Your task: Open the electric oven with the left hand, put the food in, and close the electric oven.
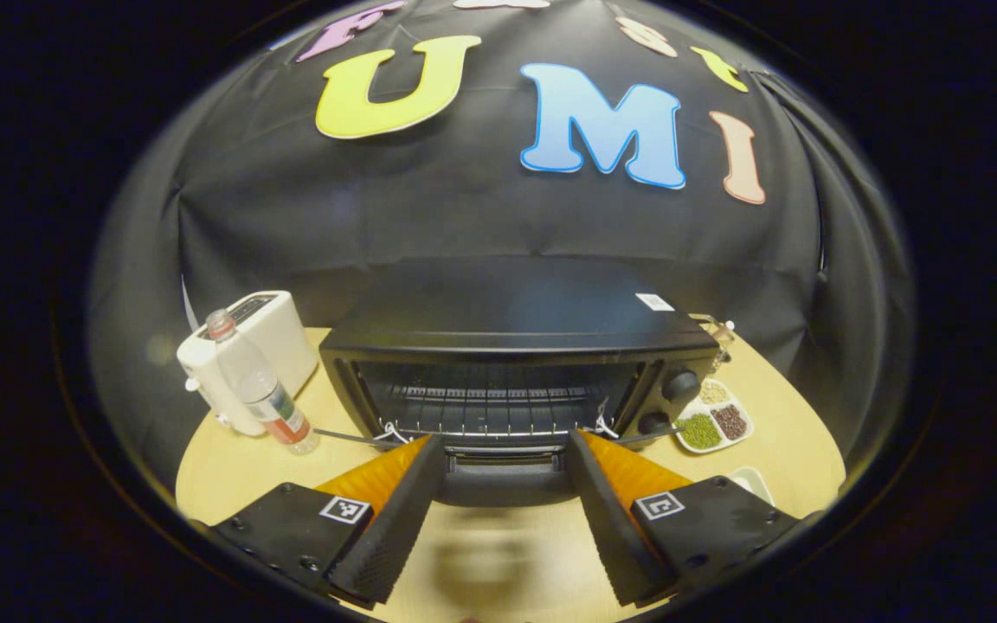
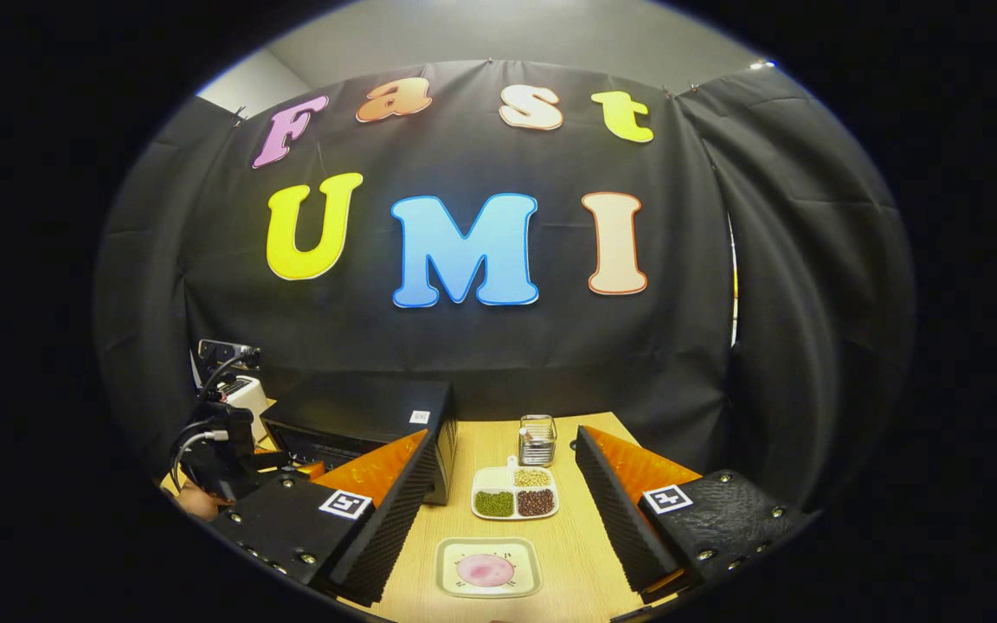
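1. Black oven (image 1: 516,346) sits on the wooden surface (image 1: 230,467) against the booth wall, its door (image 1: 505,480) folded down and the wire rack (image 1: 490,407) inside exposed.
2. Left gripper (image 1: 505,450) faces the oven mouth, fingers spread wide apart with the lowered door between them, gripping nothing.
3. Food, a pink round slice (image 2: 485,569), lies on a small square plate (image 2: 455,584) on the surface, to the right of the oven.
4. Right gripper (image 2: 503,484) hangs above that plate, fingers apart and empty.
5. Beyond the plate are a divided dish of beans (image 2: 516,493) and a small glass jar (image 2: 537,439).
6. Left of the oven stand a white toaster (image 1: 265,346) and a plastic bottle (image 1: 260,385).
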`<state>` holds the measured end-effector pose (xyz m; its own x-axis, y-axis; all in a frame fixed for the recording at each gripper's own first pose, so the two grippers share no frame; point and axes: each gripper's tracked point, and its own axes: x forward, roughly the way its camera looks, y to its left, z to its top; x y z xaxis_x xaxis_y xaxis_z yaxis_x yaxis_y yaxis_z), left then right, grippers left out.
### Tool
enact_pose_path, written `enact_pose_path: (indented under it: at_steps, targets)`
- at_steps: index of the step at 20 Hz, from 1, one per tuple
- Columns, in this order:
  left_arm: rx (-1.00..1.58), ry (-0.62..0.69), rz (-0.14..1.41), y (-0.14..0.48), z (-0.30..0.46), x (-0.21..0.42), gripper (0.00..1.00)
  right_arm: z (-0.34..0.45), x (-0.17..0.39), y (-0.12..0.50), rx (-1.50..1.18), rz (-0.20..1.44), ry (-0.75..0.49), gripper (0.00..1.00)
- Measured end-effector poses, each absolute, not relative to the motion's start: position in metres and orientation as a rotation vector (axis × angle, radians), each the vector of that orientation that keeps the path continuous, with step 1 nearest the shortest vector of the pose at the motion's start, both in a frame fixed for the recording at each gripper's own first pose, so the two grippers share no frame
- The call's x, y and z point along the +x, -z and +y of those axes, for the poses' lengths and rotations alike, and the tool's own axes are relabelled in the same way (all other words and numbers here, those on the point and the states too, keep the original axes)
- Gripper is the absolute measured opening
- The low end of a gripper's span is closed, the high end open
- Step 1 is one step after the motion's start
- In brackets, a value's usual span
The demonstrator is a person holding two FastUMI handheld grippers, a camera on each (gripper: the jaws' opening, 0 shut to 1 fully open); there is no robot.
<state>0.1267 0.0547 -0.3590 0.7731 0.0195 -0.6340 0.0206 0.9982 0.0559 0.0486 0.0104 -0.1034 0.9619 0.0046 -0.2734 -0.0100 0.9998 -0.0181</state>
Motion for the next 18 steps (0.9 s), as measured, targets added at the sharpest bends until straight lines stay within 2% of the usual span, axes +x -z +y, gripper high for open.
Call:
enact_pose_path:
  at_steps: [5,9,10,14,16,17,18]
  targets:
    - [0.063,-0.004,0.72,0.375,0.056,0.101,0.99,0.008,0.04,0.104,-0.022,0.283,-0.003,0.98]
    - [0.05,-0.002,0.74,0.39,0.058,0.085,0.92,0.004,0.034,0.108,-0.021,0.297,0.007,0.98]
    - [0.046,0.001,0.752,0.395,0.057,0.079,0.95,0.003,0.034,0.108,-0.02,0.298,0.009,0.98]
    - [0.013,0.009,0.809,0.419,0.058,0.055,0.95,0.003,0.03,0.113,-0.011,0.32,0.008,0.98]
    - [-0.009,-0.006,0.732,0.397,0.062,0.058,0.93,0.002,0.029,0.118,-0.009,0.334,0.002,0.98]
    - [-0.01,-0.011,0.694,0.382,0.064,0.059,0.99,0.0,0.031,0.122,-0.008,0.345,0.002,0.98]
    - [-0.012,-0.013,0.659,0.365,0.064,0.062,0.98,-0.003,0.031,0.129,-0.006,0.37,0.003,0.99]
